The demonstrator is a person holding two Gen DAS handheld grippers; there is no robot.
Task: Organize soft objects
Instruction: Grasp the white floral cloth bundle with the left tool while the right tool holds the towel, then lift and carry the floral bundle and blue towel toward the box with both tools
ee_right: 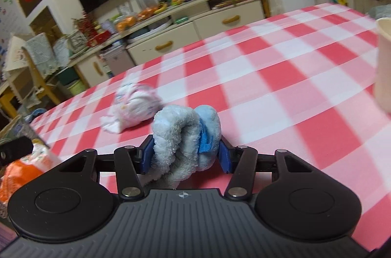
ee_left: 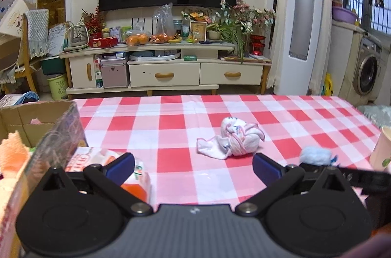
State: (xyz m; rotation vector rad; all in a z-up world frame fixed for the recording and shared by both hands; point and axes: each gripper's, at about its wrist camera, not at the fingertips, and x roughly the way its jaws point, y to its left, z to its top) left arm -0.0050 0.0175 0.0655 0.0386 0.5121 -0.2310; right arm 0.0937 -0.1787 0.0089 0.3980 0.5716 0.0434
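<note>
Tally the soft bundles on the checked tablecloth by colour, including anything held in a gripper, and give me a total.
Light blue: 1, the fluffy blue bundle clamped in the right gripper.
White with pink: 1, the white bundle lying loose on the tablecloth, ahead of the open left gripper.
Total: 2
</note>
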